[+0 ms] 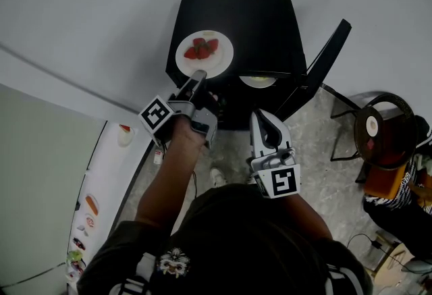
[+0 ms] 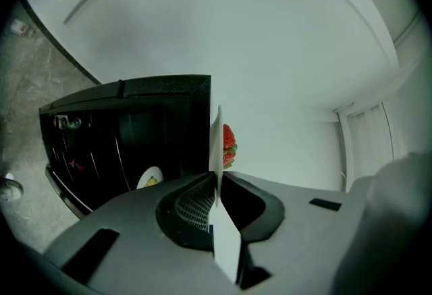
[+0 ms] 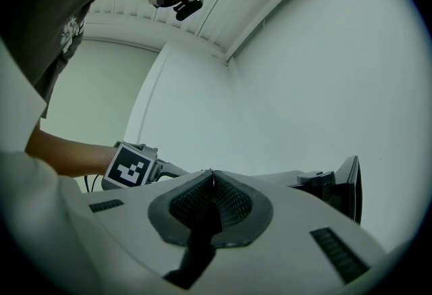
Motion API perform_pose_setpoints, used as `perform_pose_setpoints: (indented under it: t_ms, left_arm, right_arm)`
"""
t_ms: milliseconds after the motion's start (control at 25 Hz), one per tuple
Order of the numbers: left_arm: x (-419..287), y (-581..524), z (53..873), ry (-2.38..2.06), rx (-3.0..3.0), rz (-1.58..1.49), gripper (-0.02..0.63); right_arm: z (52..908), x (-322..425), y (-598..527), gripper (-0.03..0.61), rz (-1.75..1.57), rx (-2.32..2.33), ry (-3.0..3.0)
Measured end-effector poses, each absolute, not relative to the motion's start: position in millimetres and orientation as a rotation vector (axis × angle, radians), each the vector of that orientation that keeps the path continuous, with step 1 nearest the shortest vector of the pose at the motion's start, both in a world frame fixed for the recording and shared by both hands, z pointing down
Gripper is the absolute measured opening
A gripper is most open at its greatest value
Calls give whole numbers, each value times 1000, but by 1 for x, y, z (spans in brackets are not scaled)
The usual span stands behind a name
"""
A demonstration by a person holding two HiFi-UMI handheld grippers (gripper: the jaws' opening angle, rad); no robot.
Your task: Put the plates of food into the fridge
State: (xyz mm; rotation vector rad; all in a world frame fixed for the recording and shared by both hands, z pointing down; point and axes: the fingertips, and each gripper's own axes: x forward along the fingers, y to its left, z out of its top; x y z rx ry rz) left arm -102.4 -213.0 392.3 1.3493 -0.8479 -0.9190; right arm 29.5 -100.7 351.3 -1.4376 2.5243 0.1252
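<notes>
A white plate of strawberries (image 1: 204, 53) rests on top of a small black fridge (image 1: 263, 17). My left gripper (image 1: 198, 76) is shut on the plate's near rim. In the left gripper view the plate (image 2: 217, 145) stands edge-on between the pads of this gripper (image 2: 217, 182), with the strawberries (image 2: 229, 143) just beyond. A second white plate with yellow-green food (image 1: 258, 82) sits on a shelf inside the fridge and is also visible as plate (image 2: 150, 179). My right gripper (image 1: 260, 115) hangs shut and empty in front of the fridge opening, its jaws (image 3: 212, 175) pressed together.
The fridge door (image 1: 322, 64) stands open to the right. A tall white appliance (image 1: 111, 172) with stickers is at the left. A dark stool with a round object (image 1: 381, 130) and a seated person (image 1: 405, 202) are at the right, on a stone floor.
</notes>
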Motion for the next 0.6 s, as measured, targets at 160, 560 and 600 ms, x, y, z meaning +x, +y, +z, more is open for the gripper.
perform_pose_setpoints:
  t_ms: [160,560,600]
  left_arm:
    - [-102,-212,393,-842,1361,-919,37]
    - [-89,-182,369,-755,1441,-899,34]
    - [-88,-178,368,-749,1446,-896,34]
  right_arm:
    - [356,29,-107,25,106,-1465,2535]
    - [354,56,-128,25,204,-1576,2491]
    - [355,59,-130,25,216,-1592,2487]
